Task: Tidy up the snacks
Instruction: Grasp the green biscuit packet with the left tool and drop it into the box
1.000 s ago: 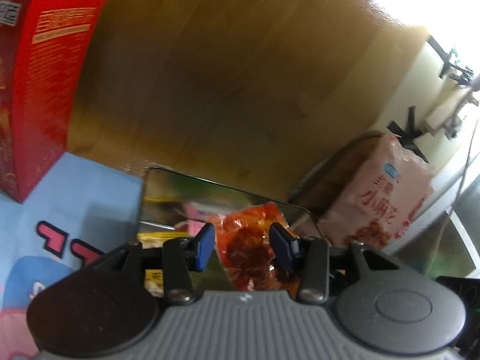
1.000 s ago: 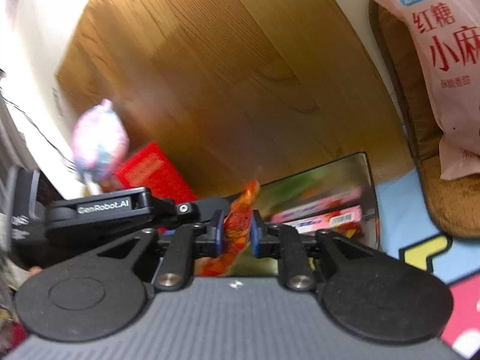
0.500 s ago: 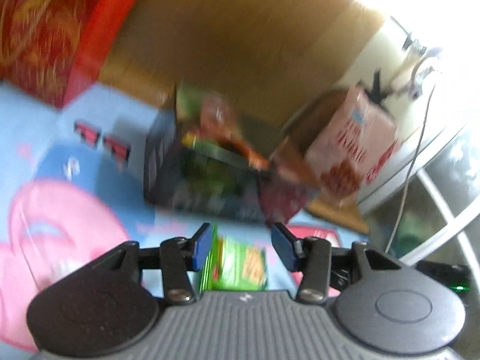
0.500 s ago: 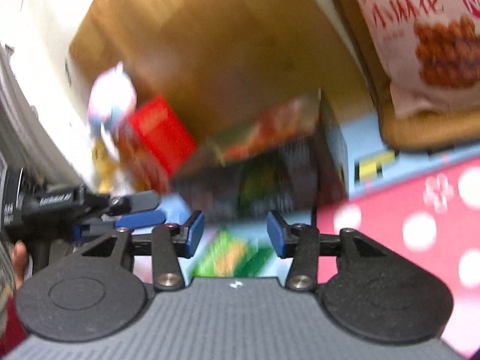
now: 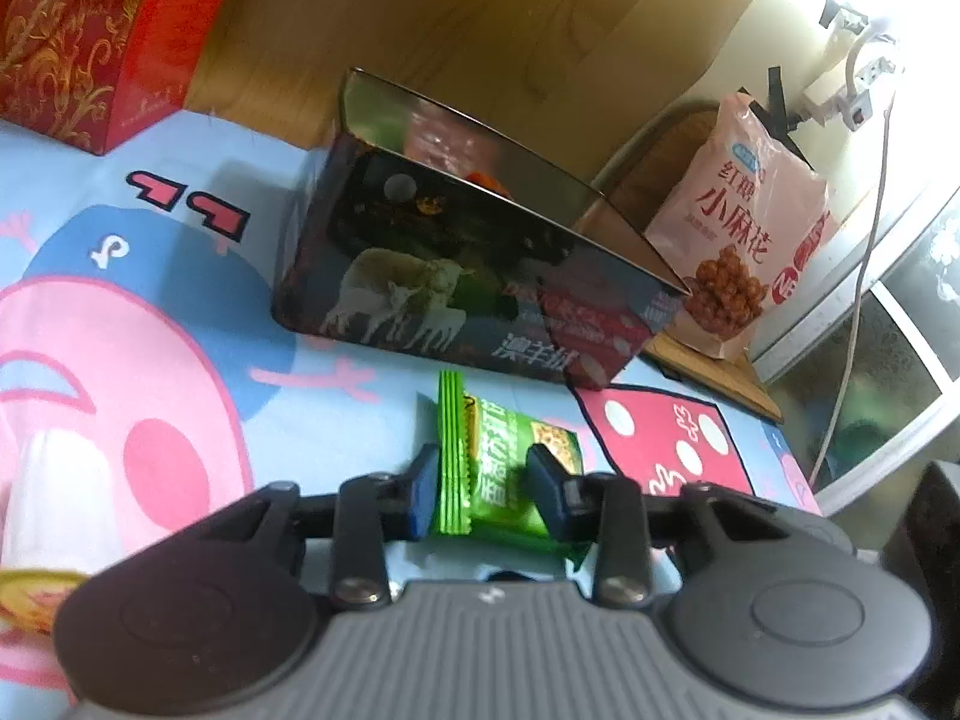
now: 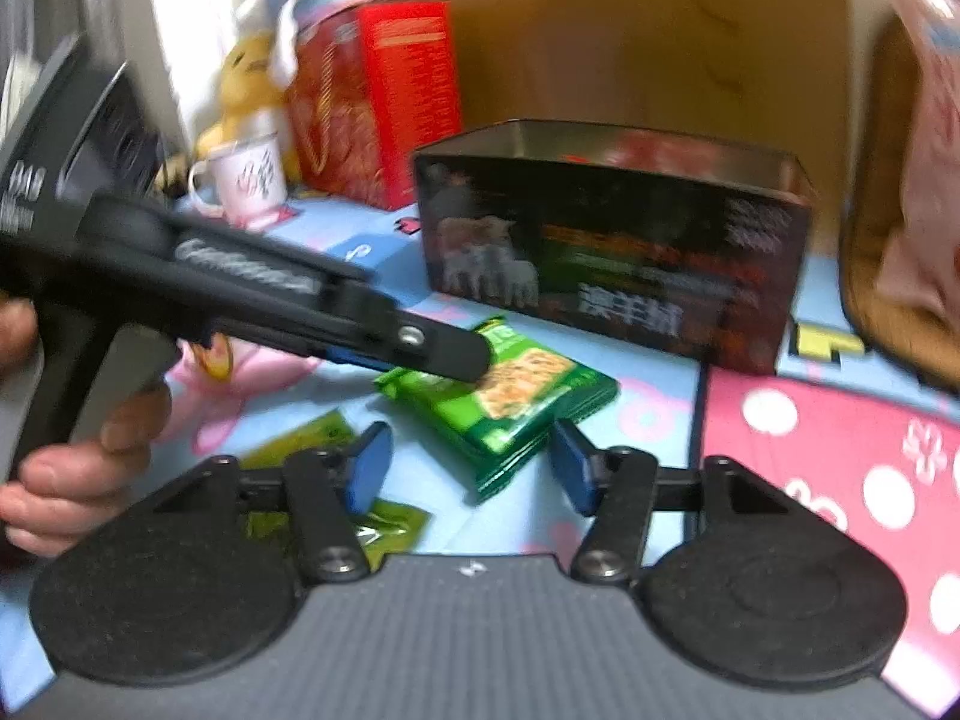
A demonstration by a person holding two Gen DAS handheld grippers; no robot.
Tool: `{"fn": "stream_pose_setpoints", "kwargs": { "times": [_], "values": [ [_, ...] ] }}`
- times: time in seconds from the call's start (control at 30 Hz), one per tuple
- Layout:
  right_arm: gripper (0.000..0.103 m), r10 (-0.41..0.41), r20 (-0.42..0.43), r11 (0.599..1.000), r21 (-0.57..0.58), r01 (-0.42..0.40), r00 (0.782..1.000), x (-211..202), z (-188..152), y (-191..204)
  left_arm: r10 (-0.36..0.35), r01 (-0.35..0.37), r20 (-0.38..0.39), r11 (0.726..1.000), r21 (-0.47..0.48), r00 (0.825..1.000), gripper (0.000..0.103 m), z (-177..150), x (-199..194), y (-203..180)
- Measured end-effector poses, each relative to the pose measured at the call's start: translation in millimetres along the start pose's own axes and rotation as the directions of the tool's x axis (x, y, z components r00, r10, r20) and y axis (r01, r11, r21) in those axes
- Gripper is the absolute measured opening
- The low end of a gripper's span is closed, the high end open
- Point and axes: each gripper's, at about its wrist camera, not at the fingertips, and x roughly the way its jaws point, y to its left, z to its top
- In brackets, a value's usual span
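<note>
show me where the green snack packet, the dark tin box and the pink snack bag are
green snack packet [image 5: 498, 468], left wrist view, middle of its face
dark tin box [image 5: 456, 294], left wrist view, front wall
pink snack bag [image 5: 738, 240], left wrist view, printed front

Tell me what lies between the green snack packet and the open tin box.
Nothing: in the left wrist view, only bare cartoon mat separates the green snack packet, held by the left gripper, from the open tin box.
</note>
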Motion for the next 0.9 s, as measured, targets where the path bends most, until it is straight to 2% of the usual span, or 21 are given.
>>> {"fn": "stream_pose_setpoints", "kwargs": {
  "times": [0.07,0.17,0.27,0.37,0.5,0.53,0.63,0.67,0.73,0.77,0.9],
  "values": [
    [0.044,-0.056,0.008,0.997,-0.060,0.057,0.998,2,1,8,0.006,-0.006,0.000,1.000,-0.018,1.000,0.031,1,-4,1],
    [0.037,-0.065,0.033,0.996,-0.057,0.067,0.997,-4,1,5,-0.024,0.025,0.028,0.999,-0.045,0.999,0.030,6,-17,1],
    [0.037,-0.059,0.114,0.996,-0.058,0.066,0.992,-19,8,5,-0.056,0.058,0.097,0.998,-0.019,0.994,0.030,17,-39,-9],
    [0.037,-0.063,0.214,0.993,-0.080,0.082,0.975,-34,23,7,-0.075,0.072,0.169,0.997,0.025,0.983,0.030,39,-54,-19],
    [0.037,-0.065,0.295,0.994,-0.069,0.089,0.953,-27,57,-4,-0.042,0.033,0.243,0.999,0.042,0.969,0.031,76,-49,-24],
    [0.037,-0.061,0.304,0.995,-0.053,0.081,0.951,-21,65,-8,-0.023,0.014,0.254,0.999,0.037,0.967,0.034,86,-44,-22],
    [0.042,-0.048,0.308,0.999,0.004,0.049,0.950,5,85,-23,0.053,-0.058,0.235,0.998,0.017,0.971,0.045,108,-22,-14],
    [0.048,-0.050,0.294,0.999,0.027,0.044,0.955,15,89,-28,0.075,-0.079,0.217,0.997,0.011,0.973,0.045,110,-17,-11],
    [0.049,-0.081,0.266,0.995,0.075,0.063,0.961,24,90,-35,0.108,-0.108,0.184,0.994,-0.006,0.977,0.045,111,-13,-4],
    [0.049,-0.086,0.260,0.993,0.100,0.061,0.962,25,90,-39,0.100,-0.100,0.186,0.995,-0.009,0.978,0.045,108,-18,-1],
    [0.049,-0.023,0.297,0.988,0.155,-0.024,0.955,-7,74,-40,0.029,-0.027,0.210,1.000,-0.014,0.977,0.045,83,-56,9]
  ]
}}
